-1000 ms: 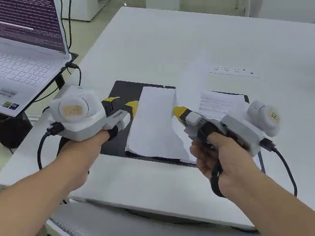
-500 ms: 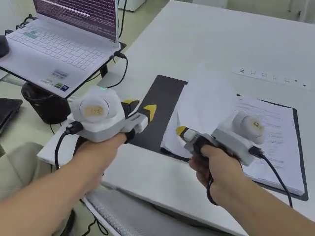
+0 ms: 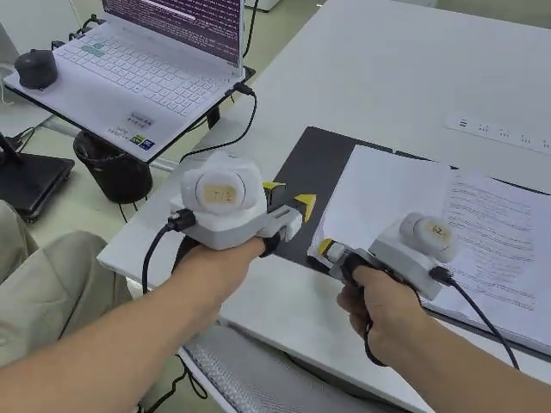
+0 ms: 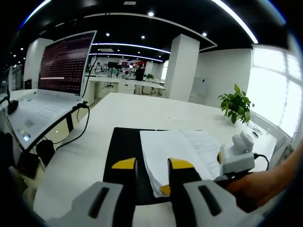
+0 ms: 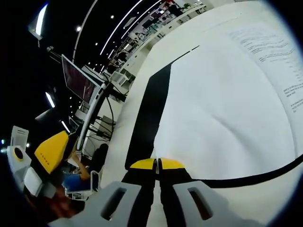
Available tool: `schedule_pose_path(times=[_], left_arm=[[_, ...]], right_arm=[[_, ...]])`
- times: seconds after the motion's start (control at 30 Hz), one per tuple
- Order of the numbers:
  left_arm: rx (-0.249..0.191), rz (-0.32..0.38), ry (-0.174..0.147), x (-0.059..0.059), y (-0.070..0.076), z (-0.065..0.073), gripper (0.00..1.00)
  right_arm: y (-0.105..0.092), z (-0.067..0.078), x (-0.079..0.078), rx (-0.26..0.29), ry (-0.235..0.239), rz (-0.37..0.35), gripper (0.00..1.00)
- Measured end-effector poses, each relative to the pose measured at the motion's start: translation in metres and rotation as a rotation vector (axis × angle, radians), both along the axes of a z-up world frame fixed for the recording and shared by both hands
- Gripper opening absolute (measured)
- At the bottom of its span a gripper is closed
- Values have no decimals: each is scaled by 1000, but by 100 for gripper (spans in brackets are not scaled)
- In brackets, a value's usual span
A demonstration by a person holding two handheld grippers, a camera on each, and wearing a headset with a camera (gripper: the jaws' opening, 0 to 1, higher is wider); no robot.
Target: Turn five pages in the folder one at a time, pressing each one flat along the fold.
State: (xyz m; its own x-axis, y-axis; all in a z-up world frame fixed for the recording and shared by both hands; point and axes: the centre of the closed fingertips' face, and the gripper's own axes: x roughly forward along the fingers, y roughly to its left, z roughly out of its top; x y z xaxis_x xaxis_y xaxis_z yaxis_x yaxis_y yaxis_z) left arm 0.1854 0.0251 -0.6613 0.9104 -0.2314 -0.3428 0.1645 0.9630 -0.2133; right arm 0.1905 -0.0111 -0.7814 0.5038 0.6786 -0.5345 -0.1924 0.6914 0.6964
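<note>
White page (image 3: 387, 194), which stood lifted over the middle of the folder (image 3: 314, 168) a second ago and arched leftward half a second ago, now lies lowered onto the left-hand stack, near flat in the centre of the head view. The whole picture has also slid, the laptop (image 3: 146, 73) coming further into the upper left, but that is the headset moving, not the things.

At the lower middle of the frame, the right gripper (image 3: 325, 249) has its jaws closed together on the near left corner of that page; in the right gripper view the yellow tips meet with no gap, just at the paper's edge. The left gripper (image 3: 291, 196) hovers left of centre, above the bare black cover, its jaws parted and holding nothing; in its own view the gap between them is plain.

The printed sheet (image 3: 504, 249) lies uncovered at the right of the frame, on the white table (image 3: 405, 60).

By my reading the turn of this page is nearly done, and the pressing is not: nothing touches the fold yet. The corner probably needs releasing first, then a gripper run along the spine. How many pages are already turned I cannot tell.
</note>
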Motion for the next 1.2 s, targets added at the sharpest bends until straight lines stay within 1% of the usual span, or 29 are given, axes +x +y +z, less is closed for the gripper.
schedule_pose_path(times=[0.07,0.13,0.2,0.27,0.3,0.4,0.5,0.57,0.67,0.7,0.77,0.8,0.87,0.9,0.93,1.0,1.07,1.1,1.13,1.17,1.2], left_arm=[[7,-4,17,2,-4,-6,24],[8,-3,29,6,-6,-11,24],[8,2,40,8,-8,-17,24],[6,4,52,10,-12,-21,24],[6,4,54,10,-12,-22,24],[12,5,68,13,-18,-31,24],[14,7,81,17,-25,-38,24],[25,4,93,19,-31,-46,24],[34,-9,120,21,-43,-61,24],[48,-22,136,22,-49,-69,24],[66,-35,148,23,-56,-79,24],[72,-40,152,23,-60,-83,24],[85,-39,174,24,-63,-96,24],[107,-32,181,25,-62,-104,24],[114,-28,182,25,-62,-107,24],[117,-15,189,23,-61,-113,24],[130,-8,199,21,-61,-119,25],[145,-4,212,19,-60,-124,25],[154,-2,220,18,-59,-127,25],[172,2,180,19,-58,-124,24],[157,9,191,16,-58,-126,24]], right_arm=[[2,1,-3,14,-10,16,3],[5,5,-8,35,-18,36,3],[5,10,-14,48,-29,56,5],[0,16,-18,43,-53,71,6],[-2,17,-18,40,-57,73,5],[-17,22,-17,28,-85,75,1],[-38,28,-10,10,-117,58,0],[-53,31,-3,-3,-140,40,0],[-74,35,7,-15,-168,9,0],[-84,35,12,-29,-183,-4,0],[-97,34,18,-54,-205,-23,0],[-106,31,22,-65,-205,-31,0],[-122,28,30,-80,-215,-60,0],[-125,28,32,-81,-218,-67,0],[-133,30,35,-94,-239,-83,0],[-148,33,49,-128,-310,-93,0],[-154,37,56,-143,-355,-98,0],[-156,38,60,-151,-374,-97,0],[-159,40,67,-168,-418,-88,0],[-160,42,70,-184,-440,-80,0],[-160,44,75,-195,-464,-70,0]])
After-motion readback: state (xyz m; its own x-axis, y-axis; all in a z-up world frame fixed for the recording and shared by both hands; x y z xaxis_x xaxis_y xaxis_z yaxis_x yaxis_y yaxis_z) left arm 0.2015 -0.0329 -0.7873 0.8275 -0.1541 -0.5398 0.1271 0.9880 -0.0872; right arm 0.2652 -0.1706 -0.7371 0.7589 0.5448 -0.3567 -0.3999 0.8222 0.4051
